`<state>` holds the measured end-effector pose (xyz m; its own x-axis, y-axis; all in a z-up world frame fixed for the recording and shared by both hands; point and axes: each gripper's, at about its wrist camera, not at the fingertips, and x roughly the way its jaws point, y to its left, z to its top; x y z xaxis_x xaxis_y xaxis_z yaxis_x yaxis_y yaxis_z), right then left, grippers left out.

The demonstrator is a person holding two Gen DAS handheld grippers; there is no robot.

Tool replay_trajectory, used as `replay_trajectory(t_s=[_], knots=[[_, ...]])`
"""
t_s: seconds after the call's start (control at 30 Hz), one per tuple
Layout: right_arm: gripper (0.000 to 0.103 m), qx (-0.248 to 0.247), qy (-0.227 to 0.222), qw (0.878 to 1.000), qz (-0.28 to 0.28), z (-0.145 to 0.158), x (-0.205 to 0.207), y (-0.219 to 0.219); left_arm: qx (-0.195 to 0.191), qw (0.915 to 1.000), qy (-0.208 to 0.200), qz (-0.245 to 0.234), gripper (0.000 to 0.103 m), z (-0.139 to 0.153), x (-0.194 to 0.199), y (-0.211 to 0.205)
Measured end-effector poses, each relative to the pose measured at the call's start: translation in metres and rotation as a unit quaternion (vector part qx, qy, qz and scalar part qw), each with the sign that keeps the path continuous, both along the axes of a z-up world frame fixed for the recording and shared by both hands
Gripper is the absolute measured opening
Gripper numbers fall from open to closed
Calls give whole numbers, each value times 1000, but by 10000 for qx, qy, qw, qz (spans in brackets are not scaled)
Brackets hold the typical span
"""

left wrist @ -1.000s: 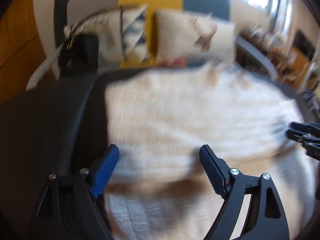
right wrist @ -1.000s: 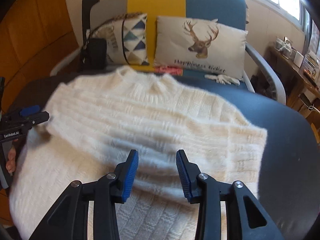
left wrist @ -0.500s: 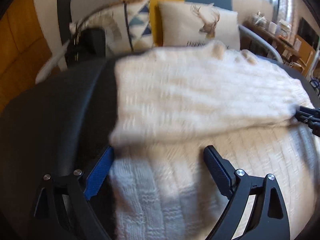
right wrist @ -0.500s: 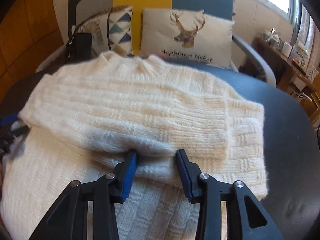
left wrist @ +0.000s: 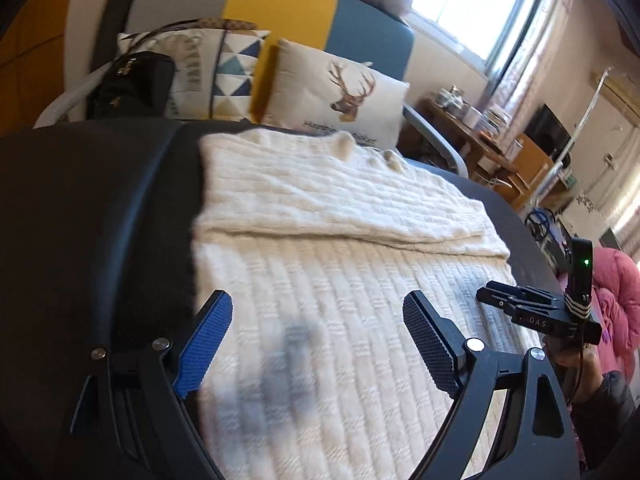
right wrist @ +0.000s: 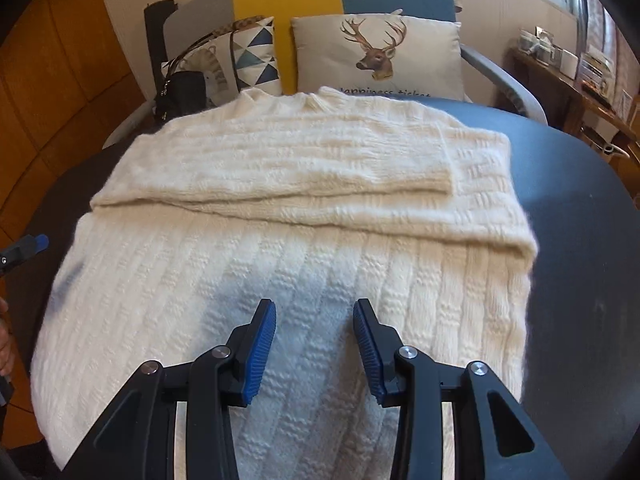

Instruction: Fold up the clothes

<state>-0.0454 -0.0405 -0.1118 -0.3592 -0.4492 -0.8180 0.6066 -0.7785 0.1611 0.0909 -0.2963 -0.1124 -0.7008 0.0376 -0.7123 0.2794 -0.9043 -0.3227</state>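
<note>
Lying flat, sweater (right wrist: pixel 304 248) collar facing the cushions (right wrist: pixel 380 52).

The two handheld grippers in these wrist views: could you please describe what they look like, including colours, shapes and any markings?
The left gripper and the right gripper are alike: black angular finger arms with triangular cut-outs and silver pivot screws, ending in ribbed blue pads. In the left wrist view, the right gripper's side carries white lettering, a black upright module with a green light and white chevron stripes, and a thin black cable. A dark sleeve shows below it.
</note>
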Motion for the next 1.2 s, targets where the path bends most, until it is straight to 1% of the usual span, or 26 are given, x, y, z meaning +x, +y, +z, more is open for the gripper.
replay_trajectory(t_s=[0.07,0.1,0.13,0.17,0.2,0.27,0.37,0.4,0.47,0.53,0.57,0.6,0.67,0.73,0.77,0.8,0.87,0.93,1.03,1.07,1.13,1.17,1.2], knots=[[40,-23,-24,10000,-25,-1,1,2,147,9998,-93,-11,90,-9,-14,-4],[40,-20,-37,10000,-27,-2,0,2,346,9991,-255,-33,90,-20,-20,-9],[40,6,-23,10000,-17,-4,0,2,383,9988,-297,39,90,-27,-16,-12],[40,31,-5,10000,-4,-6,0,1,421,9985,-338,110,87,-33,-12,-15],[40,38,41,10000,34,-6,2,2,451,9981,-378,177,87,-39,-8,-18],[40,46,125,9999,105,-8,4,3,256,9985,-446,172,87,-37,2,-16],[40,-79,8,10000,53,-9,-1,7,23,9983,-561,184,87,-35,8,-11],[40,-43,-22,10000,19,-7,-2,5,17,9980,-585,255,87,-32,11,-9],[40,-7,-43,10000,-36,1,0,2,127,9984,-423,342,87,-21,18,-4],[40,-140,-71,9997,181,9,9,-1,219,9989,-262,326,87,-12,25,5],[40,-55,-9,9997,251,11,16,-1,155,9991,-242,308,87,-10,30,14],[40,22,46,9995,317,13,22,-1,135,9991,-272,301,87,-11,33,19],[41,30,44,9993,372,14,36,8,225,9988,-388,206,87,-21,41,30],[41,132,18,9996,255,9,45,21,29,9977,-621,260,87,-34,45,36],[41,198,-1,9996,194,6,49,27,-188,9978,-591,221,87,-36,47,40],[41,367,-62,9992,118,-2,49,32,-397,9974,-564,185,87,-38,49,44],[41,225,-14,9997,74,-3,51,42,-559,9963,-634,175,87,-35,49,50],[41,200,-140,9997,40,1,51,50,-526,9964,-643,162,87,-29,53,53],[41,143,-76,9997,-169,12,54,66,-465,9977,-463,143,87,-20,69,61],[41,56,-74,9997,-228,16,56,73,-484,9973,-544,126,87,-24,72,62],[41,89,-124,9990,-410,15,58,84,-483,9960,-740,102,87,-36,76,66],[41,120,-242,9987,-432,11,59,88,-691,9954,-664,90,87,-38,80,70],[42,97,-300,9985,-439,8,61,92,-861,9938,-696,61,87,-39,80,73]])
